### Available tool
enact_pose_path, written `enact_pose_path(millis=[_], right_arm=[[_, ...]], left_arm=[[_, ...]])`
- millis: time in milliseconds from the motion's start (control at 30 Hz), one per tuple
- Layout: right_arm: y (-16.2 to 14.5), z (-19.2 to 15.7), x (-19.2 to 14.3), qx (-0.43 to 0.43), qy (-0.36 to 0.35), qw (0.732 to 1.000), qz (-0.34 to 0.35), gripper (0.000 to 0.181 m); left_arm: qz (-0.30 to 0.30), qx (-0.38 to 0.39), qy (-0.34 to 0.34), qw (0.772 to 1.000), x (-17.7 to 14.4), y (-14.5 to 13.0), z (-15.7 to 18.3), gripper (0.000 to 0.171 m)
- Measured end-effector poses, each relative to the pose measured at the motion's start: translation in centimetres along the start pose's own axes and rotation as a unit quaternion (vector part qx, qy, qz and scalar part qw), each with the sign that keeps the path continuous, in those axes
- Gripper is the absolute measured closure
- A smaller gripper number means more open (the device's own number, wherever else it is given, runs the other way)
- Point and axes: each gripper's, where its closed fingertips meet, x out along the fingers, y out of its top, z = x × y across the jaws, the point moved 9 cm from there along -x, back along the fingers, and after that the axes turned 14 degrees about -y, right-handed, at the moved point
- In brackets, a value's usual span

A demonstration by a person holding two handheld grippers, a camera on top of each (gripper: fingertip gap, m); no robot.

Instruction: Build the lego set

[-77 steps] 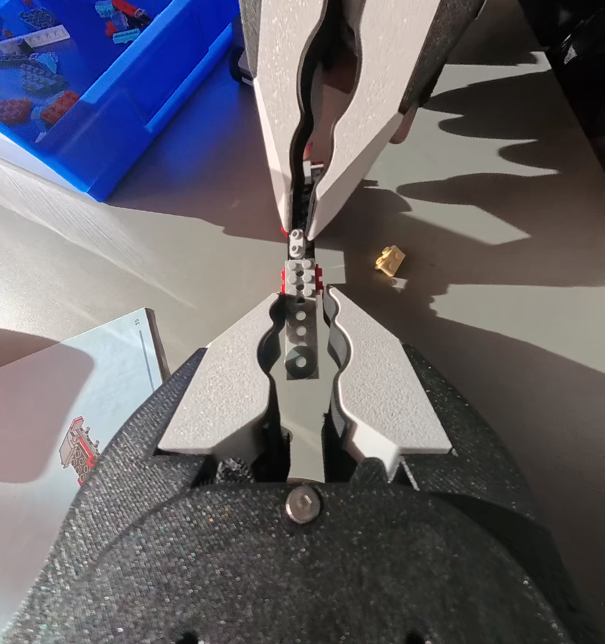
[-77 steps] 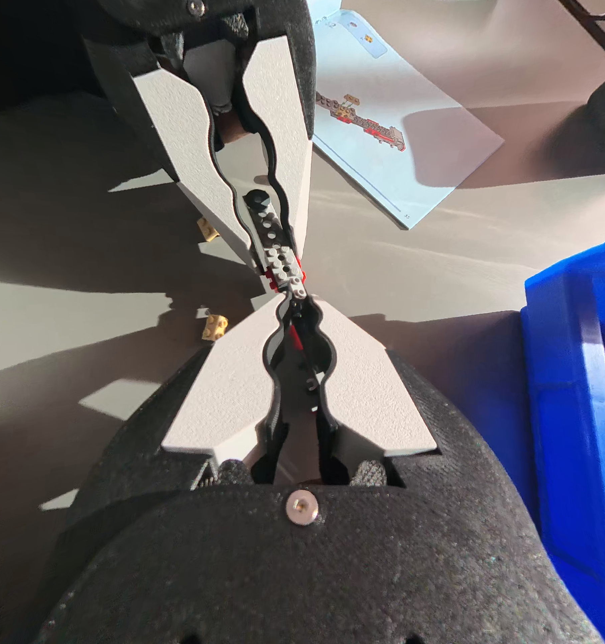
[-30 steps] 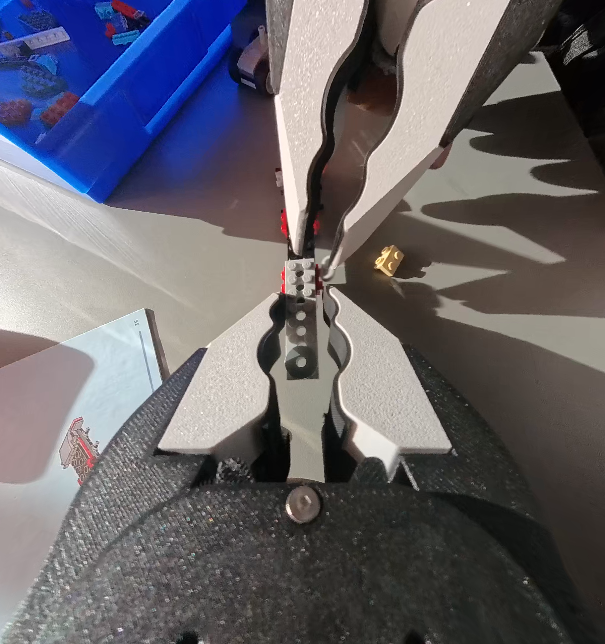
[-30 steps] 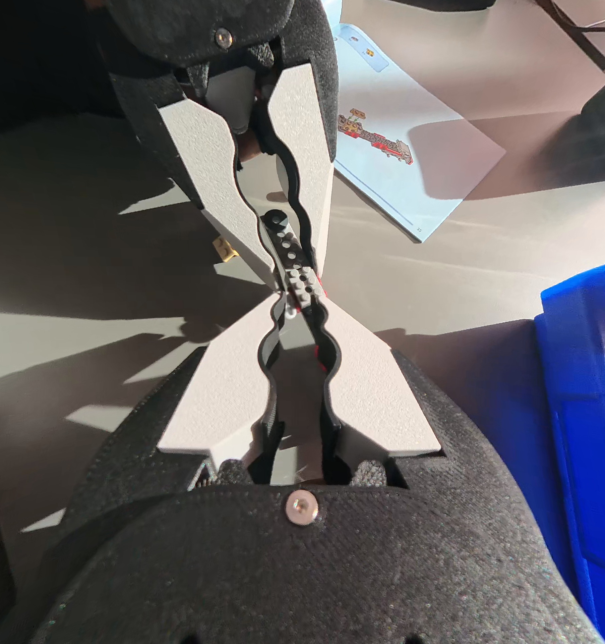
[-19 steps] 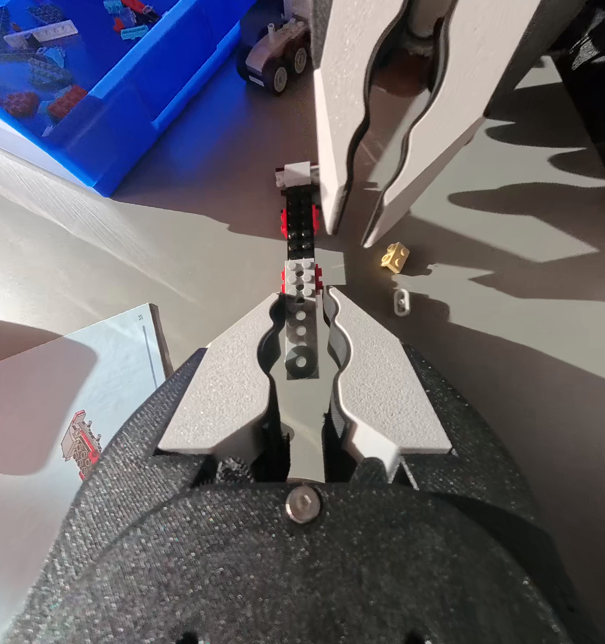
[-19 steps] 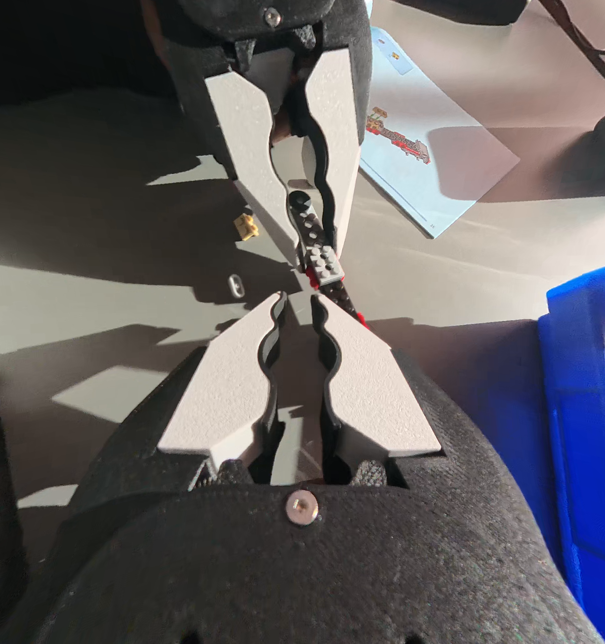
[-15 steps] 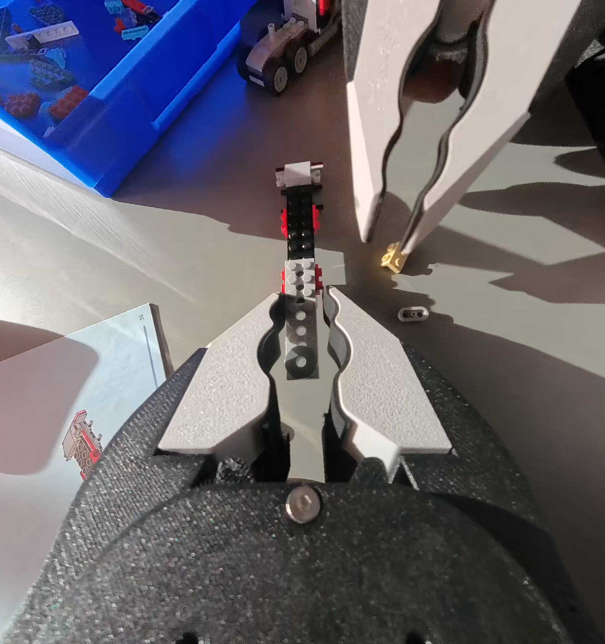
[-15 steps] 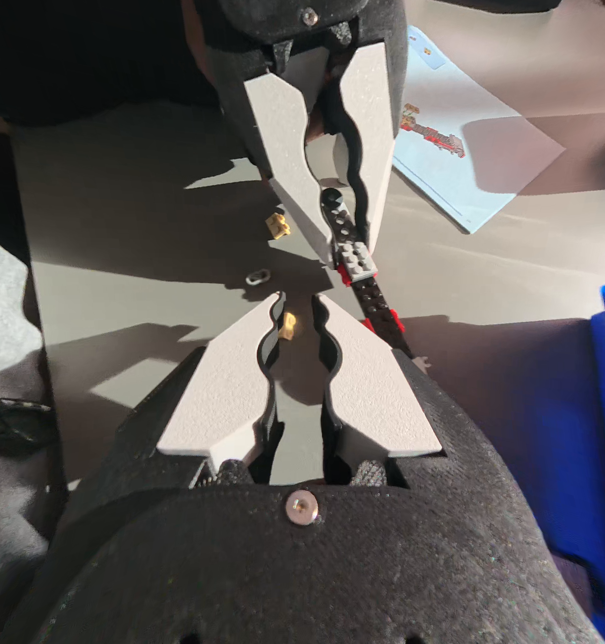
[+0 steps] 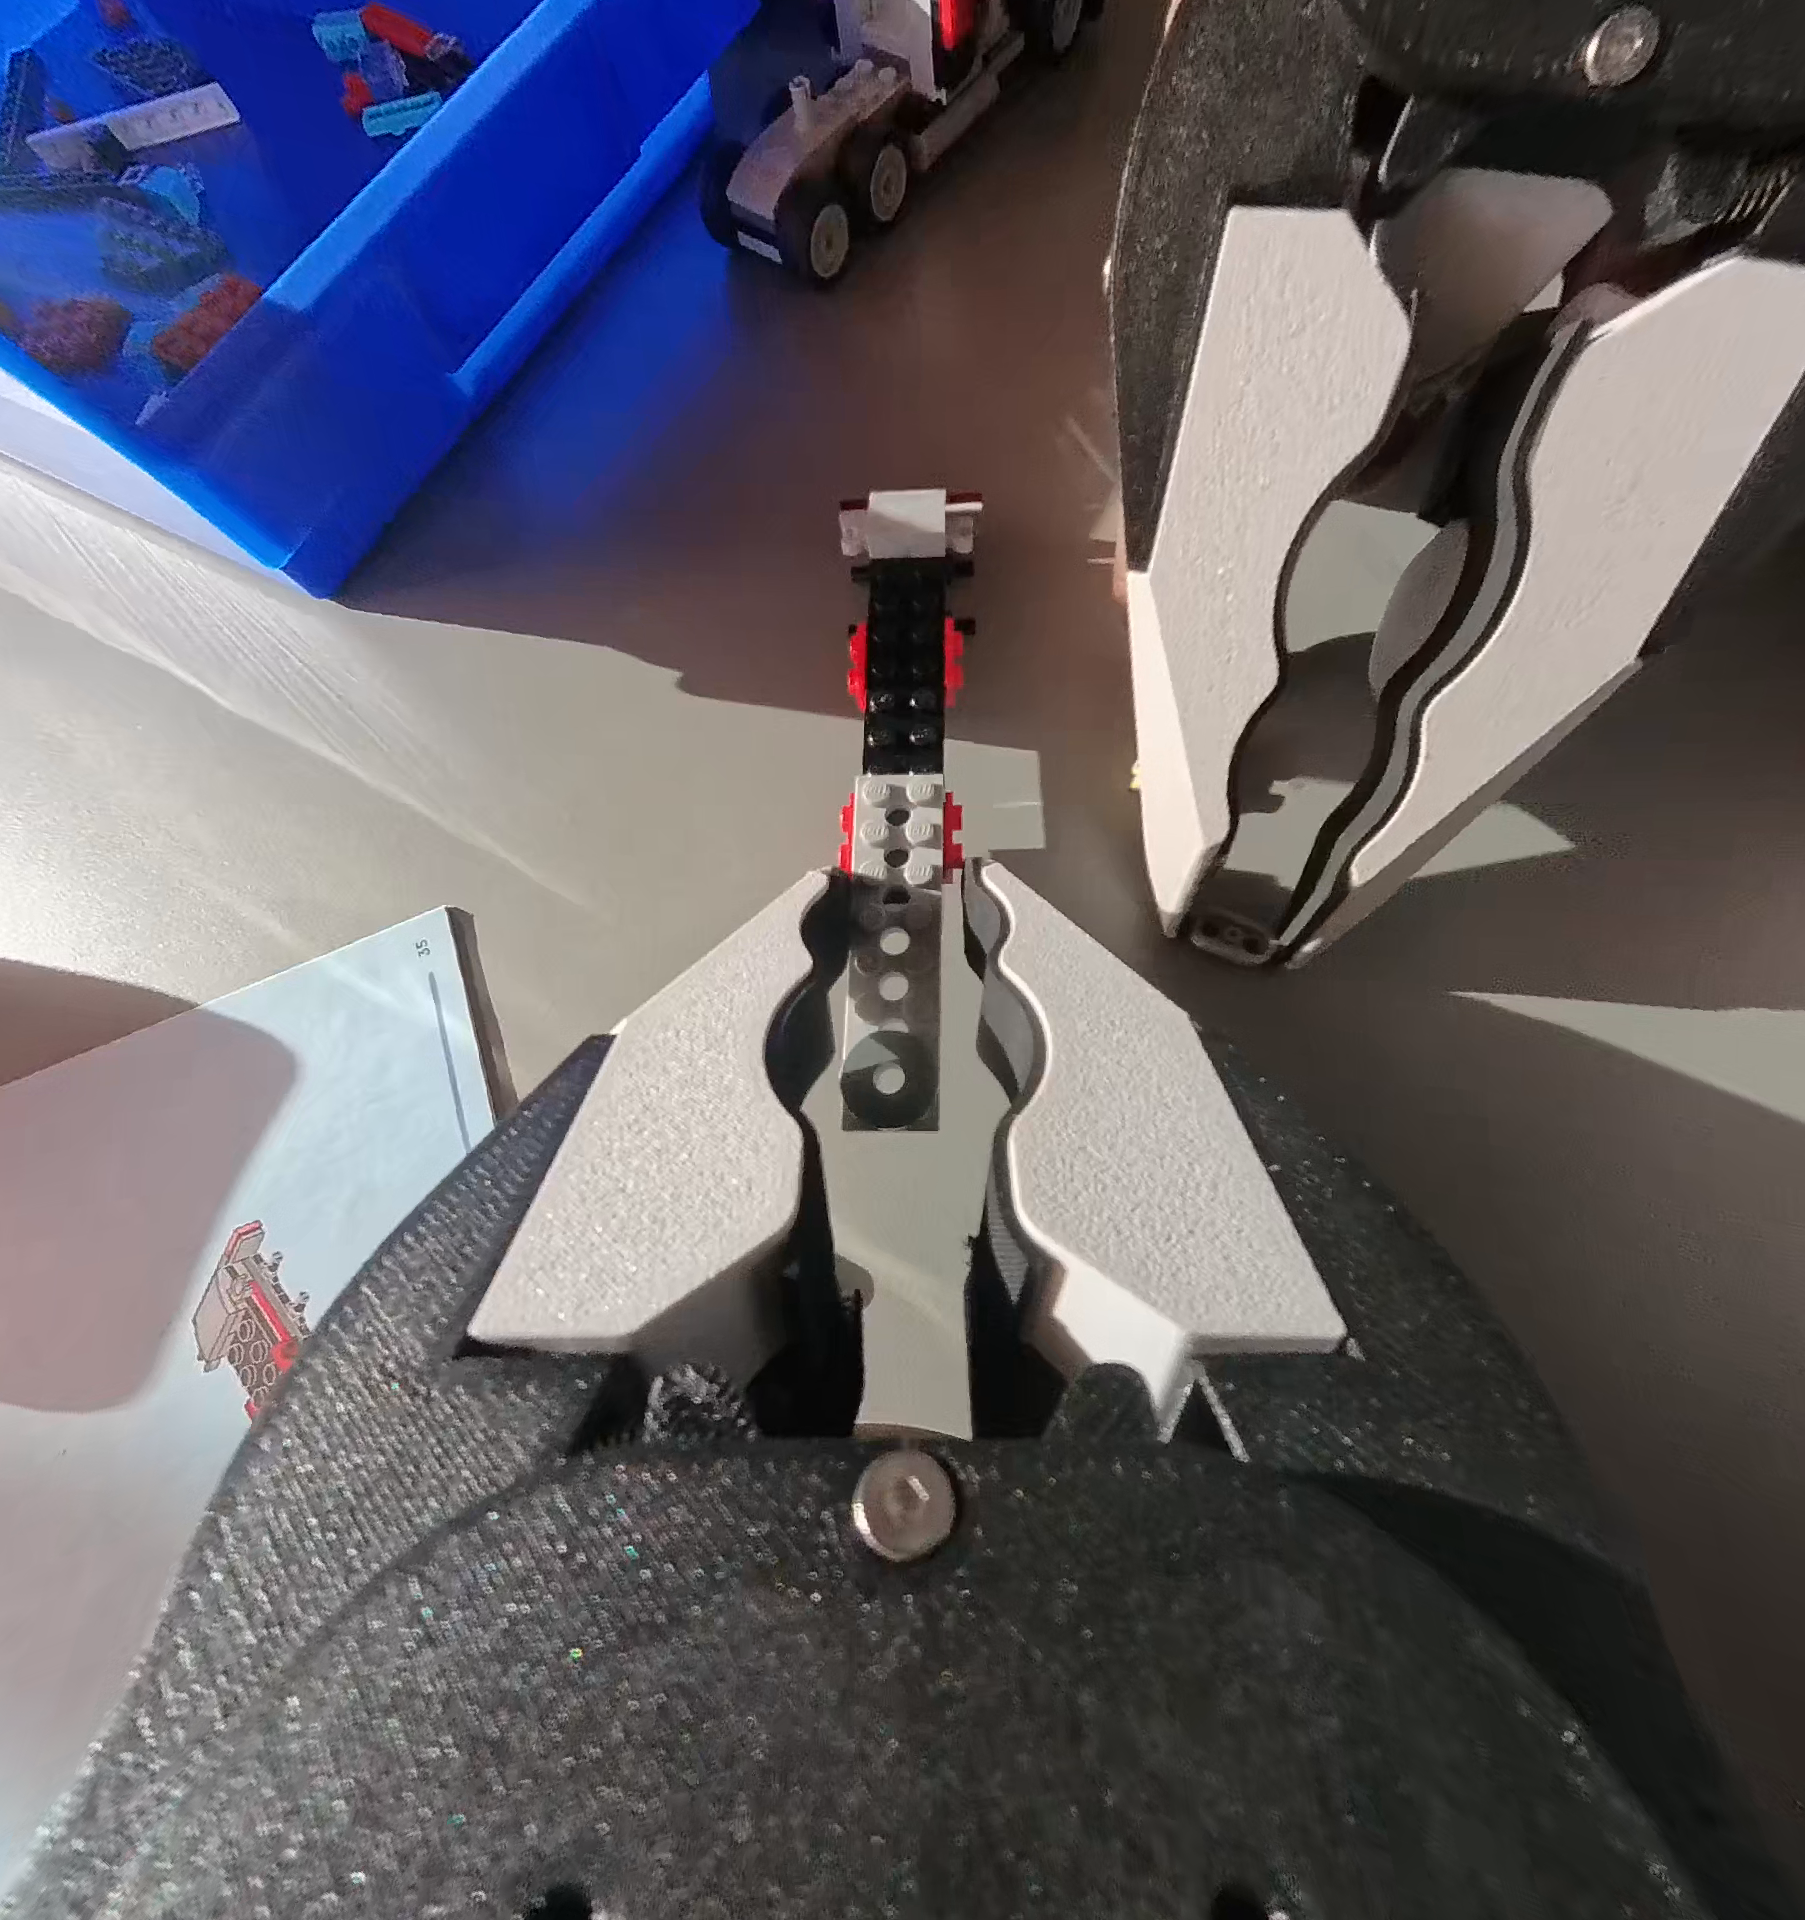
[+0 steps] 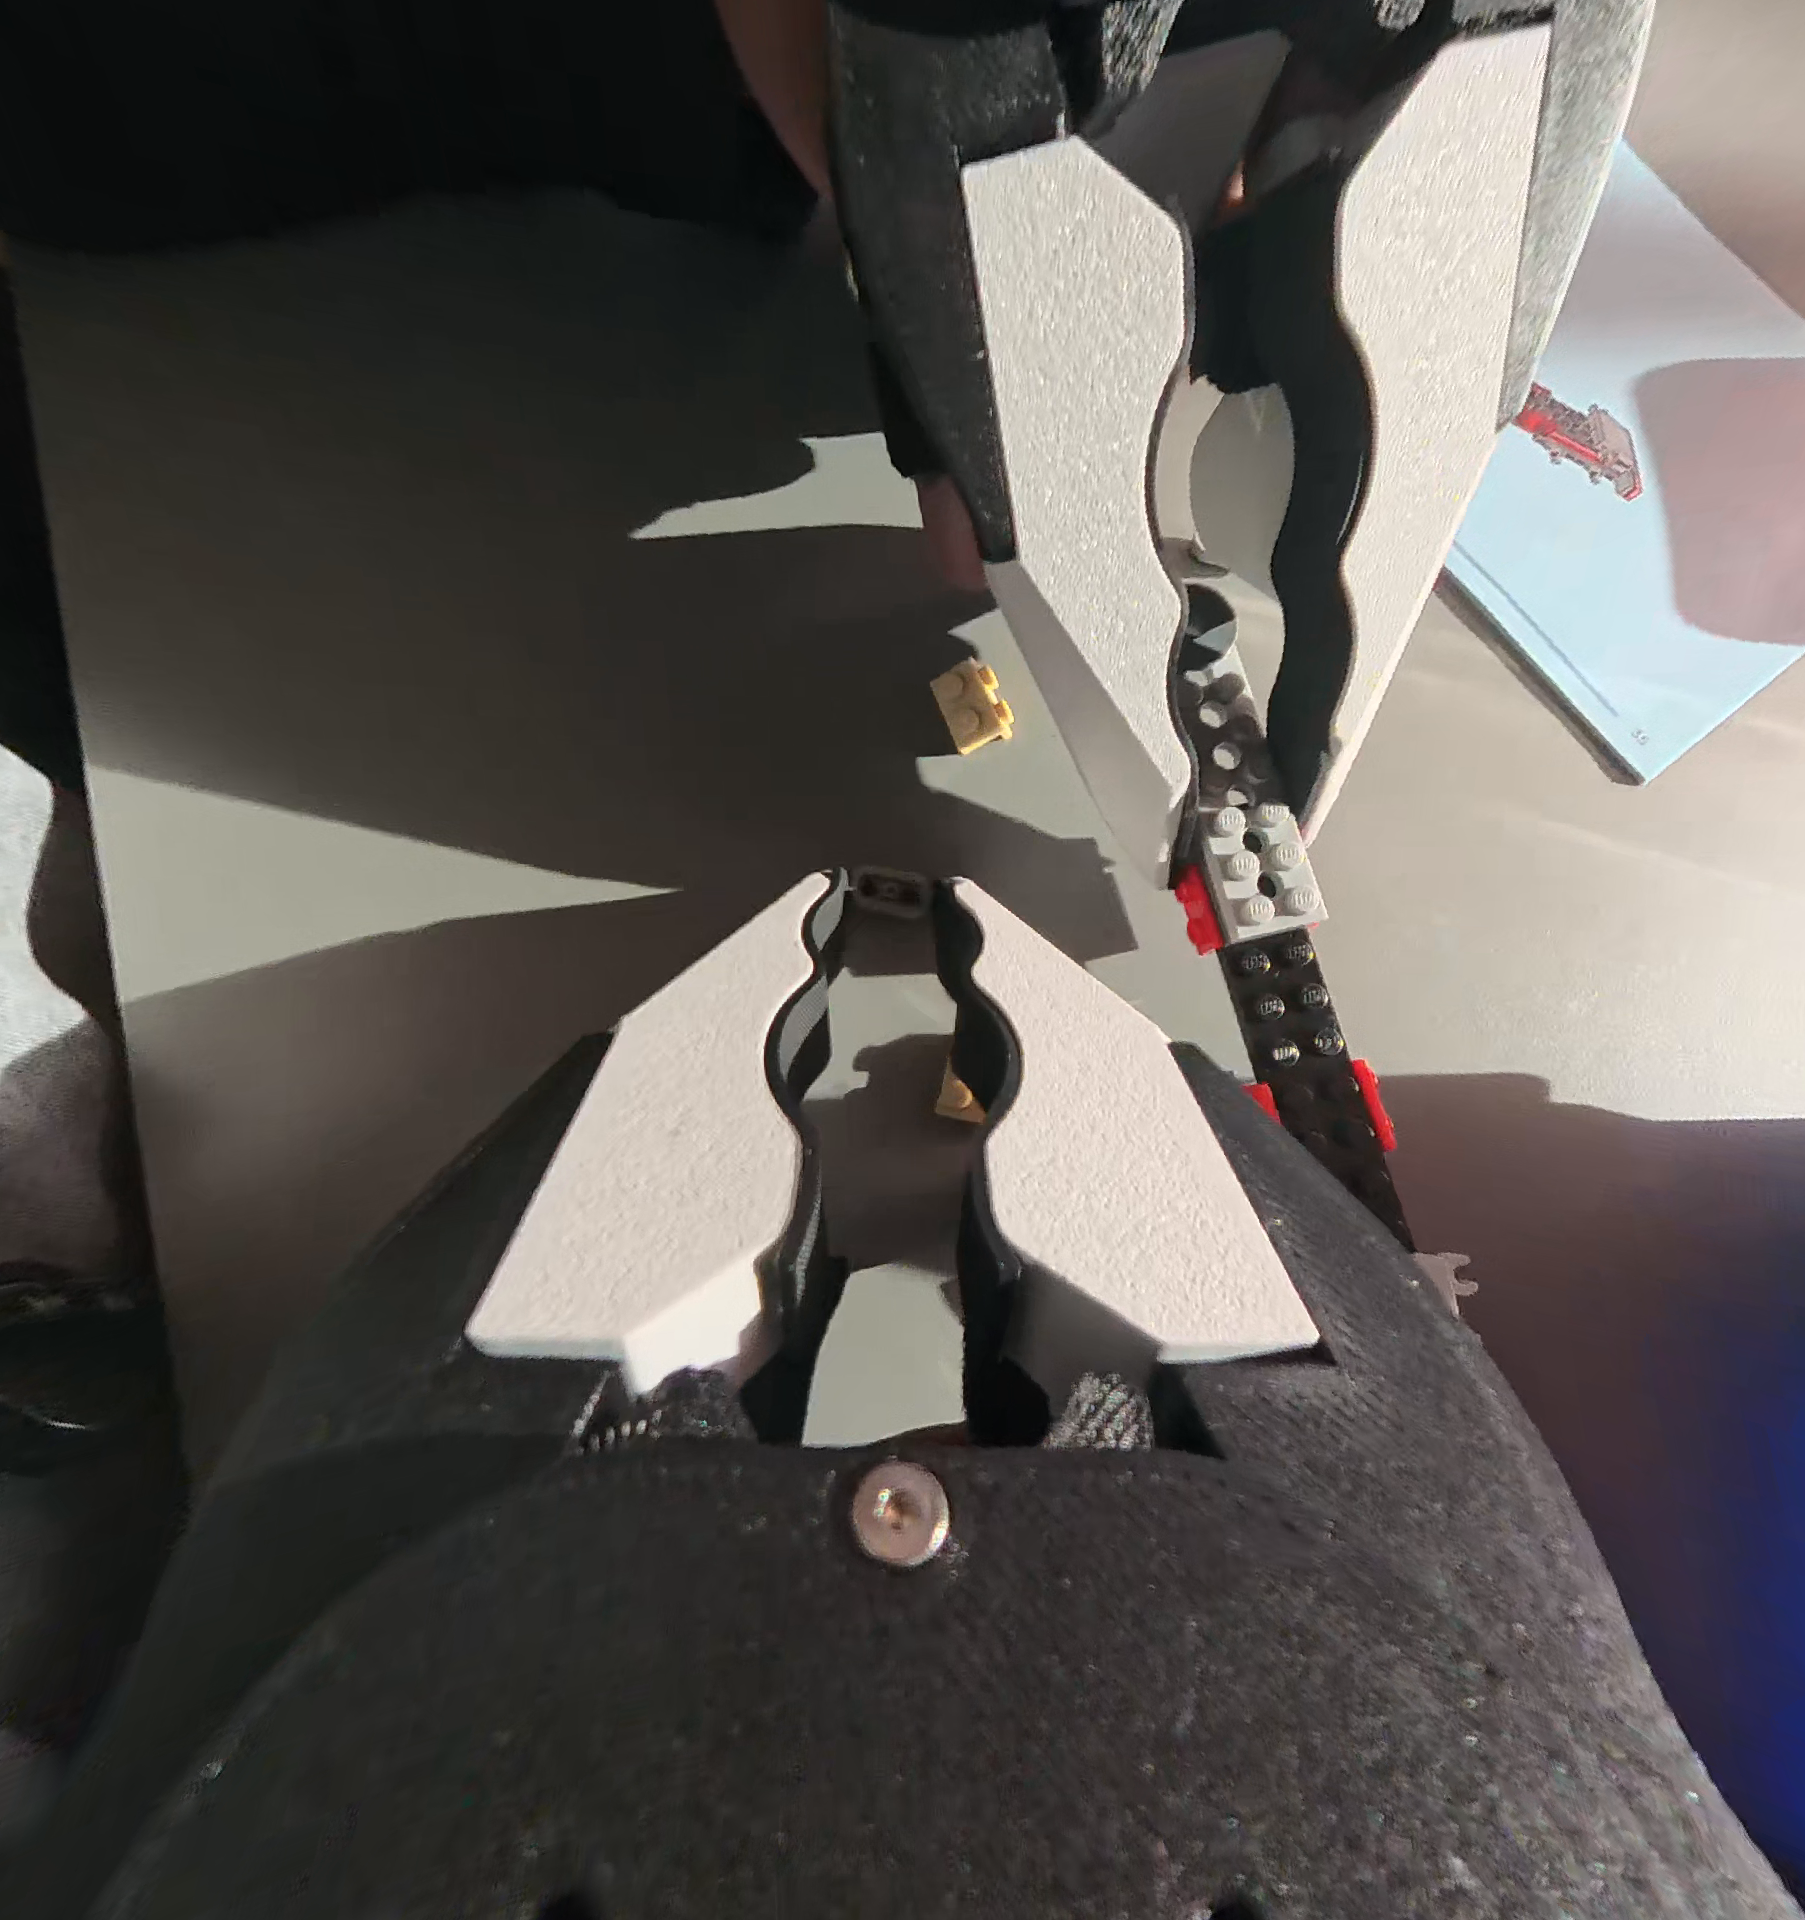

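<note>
After your right tool (image 10: 890,894) left the lego strip (image 9: 904,727), it dropped to the desk (image 9: 358,748) and pinched the small grey piece (image 10: 890,891); your left tool (image 9: 898,883) stayed clamped on the strip's near end, so that fallen piece likely needs refitting.

A grey table (image 9: 254,748) lies in sun and shadow. Dark cloth (image 10: 4,1195) shows past one edge of the table.

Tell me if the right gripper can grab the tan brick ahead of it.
Probably not yet: the right gripper already pinches a small grey piece, though the way to the tan brick lies free.
</note>
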Motion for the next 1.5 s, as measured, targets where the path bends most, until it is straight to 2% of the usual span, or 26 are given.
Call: enact_pose_path(millis=[133,267,367,467,533,633,767,900,1000,1133,1233,1267,1367,1500], right_arm=[[0.1,0.5,-0.6,0.008,-0.009,1.0,0.024,0.163],[0.4,1.9,-1.9,-0.004,-0.065,0.994,0.083,0.163],[0.9,3.0,-3.0,-0.022,-0.12,0.982,0.147,0.163],[1.1,3.7,-3.5,-0.056,-0.17,0.967,0.184,0.164],[1.2,3.8,-3.7,-0.08,-0.194,0.957,0.2,0.163],[1.5,3.7,-3.8,-0.111,-0.216,0.945,0.219,0.163],[1.7,3.4,-3.7,-0.152,-0.24,0.93,0.233,0.163],[1.7,3.1,-3.4,-0.181,-0.248,0.921,0.239,0.163],[1.6,3.1,-3.2,-0.184,-0.248,0.921,0.238,0.163],[1.7,3.5,-3.3,-0.13,-0.212,0.937,0.244,0.158],[1.9,4.5,-3.5,0.013,-0.092,0.968,0.235,0.155],[2.0,5.0,-3.6,0.073,-0.043,0.97,0.229,0.154],[2.1,6.2,-4.0,0.215,0.078,0.95,0.211,0.153],[2.0,6.6,-4.1,0.289,0.174,0.925,0.174,0.151]], left_arm=[[0.018,-0.011,-0.001,1.0,-0.6,-0.1,0.0,0.143],[0.115,-0.079,-0.035,0.99,-2.5,0.3,0.0,0.141],[0.21,-0.169,-0.117,0.956,-3.8,1.1,-0.1,0.143],[0.267,-0.232,-0.164,0.921,-4.4,1.2,-0.5,0.146],[0.279,-0.265,-0.19,0.903,-4.3,1.0,-0.5,0.146],[0.284,-0.286,-0.208,0.891,-4.0,0.8,-0.5,0.146],[0.279,-0.286,-0.222,0.889,-3.4,1.0,-0.2,0.148],[0.286,-0.28,-0.222,0.889,-3.2,1.2,-0.2,0.159],[0.282,-0.261,-0.211,0.899,-3.2,1.2,-0.2,0.166],[0.255,-0.19,-0.157,0.935,-3.5,1.0,-0.2,0.166],[0.237,-0.076,-0.109,0.962,-4.0,1.2,0.5,0.166],[0.235,-0.034,-0.095,0.967,-4.2,1.4,0.8,0.166],[0.224,0.087,-0.039,0.97,-4.5,1.8,1.9,0.166],[0.205,0.203,0.032,0.957,-4.7,2.3,3.1,0.166]])
